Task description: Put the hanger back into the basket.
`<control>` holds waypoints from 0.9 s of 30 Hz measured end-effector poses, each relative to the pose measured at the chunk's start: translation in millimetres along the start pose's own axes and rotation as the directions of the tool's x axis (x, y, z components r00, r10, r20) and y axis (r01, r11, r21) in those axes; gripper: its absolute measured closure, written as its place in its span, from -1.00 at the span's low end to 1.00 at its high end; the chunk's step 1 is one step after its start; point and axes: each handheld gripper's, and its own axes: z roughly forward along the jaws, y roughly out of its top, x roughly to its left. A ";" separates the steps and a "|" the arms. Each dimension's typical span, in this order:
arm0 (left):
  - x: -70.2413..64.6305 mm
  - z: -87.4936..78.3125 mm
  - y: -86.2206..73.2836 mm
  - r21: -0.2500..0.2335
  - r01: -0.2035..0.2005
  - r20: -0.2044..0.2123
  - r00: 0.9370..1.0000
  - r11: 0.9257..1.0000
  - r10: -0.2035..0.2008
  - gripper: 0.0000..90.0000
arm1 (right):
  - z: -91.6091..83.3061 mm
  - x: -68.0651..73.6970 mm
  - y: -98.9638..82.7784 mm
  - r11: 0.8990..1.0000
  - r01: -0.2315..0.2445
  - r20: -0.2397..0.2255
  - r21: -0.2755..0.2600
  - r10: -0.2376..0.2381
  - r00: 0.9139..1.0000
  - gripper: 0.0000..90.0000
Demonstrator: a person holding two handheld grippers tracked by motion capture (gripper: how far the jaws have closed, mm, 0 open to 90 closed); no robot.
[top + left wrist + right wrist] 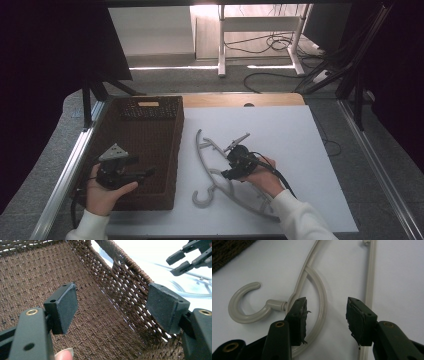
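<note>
A grey plastic hanger (202,156) lies flat on the white tabletop, its hook (202,199) toward the near edge. My right gripper (226,174) hovers low over the hanger's middle. In the right gripper view its jaws (327,307) stand apart astride the curved inner brace (322,295), pads not pressing on it; the hook (242,315) lies to the left and a straight bar (370,282) to the right. My left gripper (149,172) is held over the brown woven basket (179,145), open wide (112,302) with nothing between the pads.
The basket wall (125,277) stands between the two grippers, and the right gripper (180,262) shows beyond it. The white tabletop (290,135) stretches right of the hanger. Metal rails (70,165) run along the table's sides, and cables lie on the floor behind.
</note>
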 end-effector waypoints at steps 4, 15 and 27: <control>-0.8 0.5 -0.1 -0.001 0.001 0.000 1.000 1.000 -0.001 -0.43 | 5.4 2.7 1.3 1.000 0.005 0.003 0.017 -0.005 1.000 0.15; -0.5 -0.2 -0.1 -0.002 -0.002 0.004 1.000 1.000 0.002 -0.44 | 11.8 5.4 -0.1 0.999 -0.004 0.016 0.047 0.003 1.000 0.23; -1.4 0.6 -0.3 -0.001 -0.006 0.007 1.000 1.000 0.006 -0.44 | 16.2 3.8 -0.7 0.998 -0.025 0.011 0.063 0.025 1.000 0.29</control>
